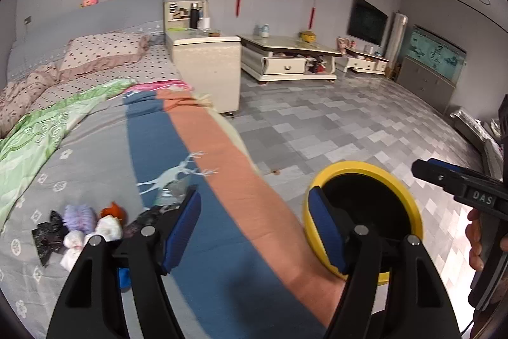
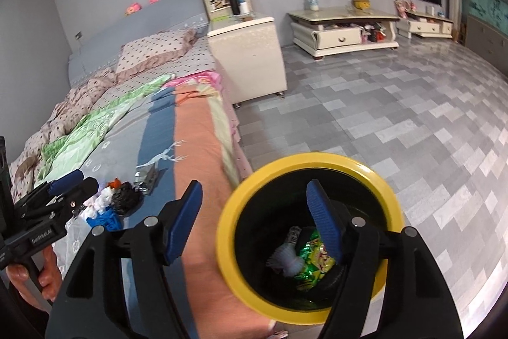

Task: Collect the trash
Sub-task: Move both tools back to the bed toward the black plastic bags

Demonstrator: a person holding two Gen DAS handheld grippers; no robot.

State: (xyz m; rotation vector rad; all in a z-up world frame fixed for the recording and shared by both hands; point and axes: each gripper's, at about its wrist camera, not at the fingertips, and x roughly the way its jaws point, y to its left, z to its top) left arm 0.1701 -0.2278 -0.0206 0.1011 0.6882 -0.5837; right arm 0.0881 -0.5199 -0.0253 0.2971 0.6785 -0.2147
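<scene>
A pile of trash [image 1: 85, 224] lies on the bed's grey cover: a black bag, purple and white crumpled bits, an orange scrap and a clear wrapper [image 1: 171, 194]. In the left wrist view my left gripper [image 1: 254, 231] is open and empty, just right of the pile. On the floor by the bed stands a yellow-rimmed black bin [image 2: 304, 158]. Above it, my right gripper [image 2: 254, 224] is open with nothing in it. A green wrapper [image 2: 312, 267] and a white crumpled piece [image 2: 287, 259] lie inside the bin. The pile [image 2: 120, 199] also shows beside the left gripper [image 2: 74, 183].
The bed [image 1: 95, 148] carries a green quilt [image 1: 41, 129], a dotted pillow [image 1: 101, 53] and a blue-and-salmon cover. A cream nightstand [image 2: 254, 53] stands at its side, with a low cabinet [image 2: 343, 30] by the far wall. Grey tiled floor [image 2: 397, 116] spreads to the right.
</scene>
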